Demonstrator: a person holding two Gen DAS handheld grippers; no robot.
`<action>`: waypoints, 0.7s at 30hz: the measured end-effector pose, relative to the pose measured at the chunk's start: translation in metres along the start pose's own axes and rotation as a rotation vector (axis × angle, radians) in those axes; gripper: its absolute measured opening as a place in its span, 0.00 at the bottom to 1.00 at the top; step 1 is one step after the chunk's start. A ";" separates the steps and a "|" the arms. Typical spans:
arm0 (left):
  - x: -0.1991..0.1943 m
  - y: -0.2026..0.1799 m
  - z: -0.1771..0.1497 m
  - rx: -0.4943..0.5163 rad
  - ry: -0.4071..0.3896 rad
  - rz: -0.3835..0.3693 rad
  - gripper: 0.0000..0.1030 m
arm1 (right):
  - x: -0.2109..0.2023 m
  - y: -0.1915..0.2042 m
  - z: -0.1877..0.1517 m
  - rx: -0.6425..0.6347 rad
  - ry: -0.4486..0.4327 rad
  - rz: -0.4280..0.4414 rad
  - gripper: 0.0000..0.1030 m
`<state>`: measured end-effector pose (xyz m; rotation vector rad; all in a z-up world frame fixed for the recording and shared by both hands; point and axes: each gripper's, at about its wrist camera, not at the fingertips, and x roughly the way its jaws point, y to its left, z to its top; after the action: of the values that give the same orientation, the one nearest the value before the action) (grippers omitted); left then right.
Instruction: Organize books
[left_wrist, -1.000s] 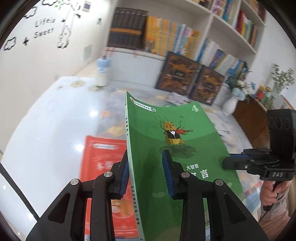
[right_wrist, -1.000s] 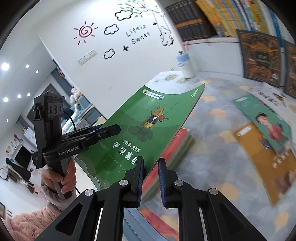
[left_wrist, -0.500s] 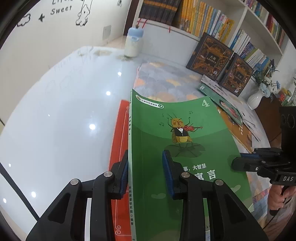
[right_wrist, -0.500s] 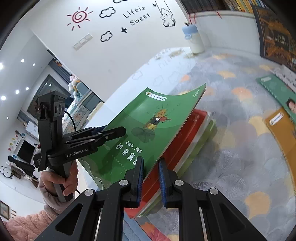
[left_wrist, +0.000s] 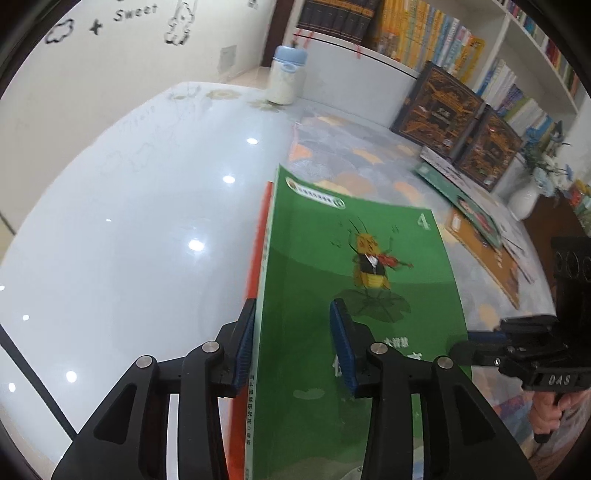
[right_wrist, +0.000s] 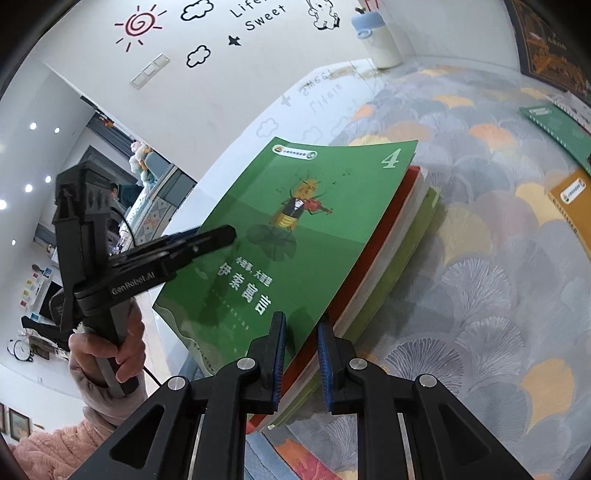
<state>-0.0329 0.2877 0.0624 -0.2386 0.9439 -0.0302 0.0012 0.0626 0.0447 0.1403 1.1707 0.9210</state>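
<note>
I have the thin green paperback with the violin-playing cricket and a white "4" on its cover (left_wrist: 354, 332) between both tools. It lies tilted over a short stack: a red-covered book (right_wrist: 384, 229) directly under it and a lime-green book (right_wrist: 410, 254) at the bottom. The stack rests on the grey fan-patterned cloth (right_wrist: 487, 295) near the glossy white table (left_wrist: 129, 240) surface.

My left gripper (left_wrist: 293, 350) straddles the spine edge of the green paperback. Its blue-padded fingers (left_wrist: 245, 343) are spreading at this moment; one pad sits against the spine side, while the other stands on the cover, and I see no firm pinch. In the right wrist view the left gripper (right_wrist: 221, 234) reaches over the cover's near left area.

My right gripper (right_wrist: 301, 354) has the near right corner of the same book between its fingers (right_wrist: 279, 354). These are also easing apart, with a visible gap on the right side of the cover's edge.

Farther off on the cloth lie an orange-brown book (left_wrist: 487, 258) and another green book with a portrait (left_wrist: 469, 201). Two dark ornate boxed volumes (left_wrist: 439, 103) lean against the white bookshelf (left_wrist: 509, 48), and a white bottle with a pale blue cap (left_wrist: 286, 75) stands by the wall.
</note>
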 end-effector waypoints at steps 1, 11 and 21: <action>-0.001 0.001 0.001 -0.007 -0.006 0.019 0.41 | 0.000 -0.002 -0.002 0.014 -0.003 0.009 0.18; -0.009 -0.008 0.001 -0.021 -0.016 0.077 0.50 | -0.012 -0.019 -0.008 0.130 -0.015 0.048 0.33; -0.034 -0.074 0.016 0.055 -0.095 0.013 0.61 | -0.073 -0.062 -0.038 0.203 -0.104 0.011 0.37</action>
<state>-0.0343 0.2233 0.1144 -0.1818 0.8491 -0.0324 -0.0026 -0.0403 0.0475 0.3545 1.1659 0.7937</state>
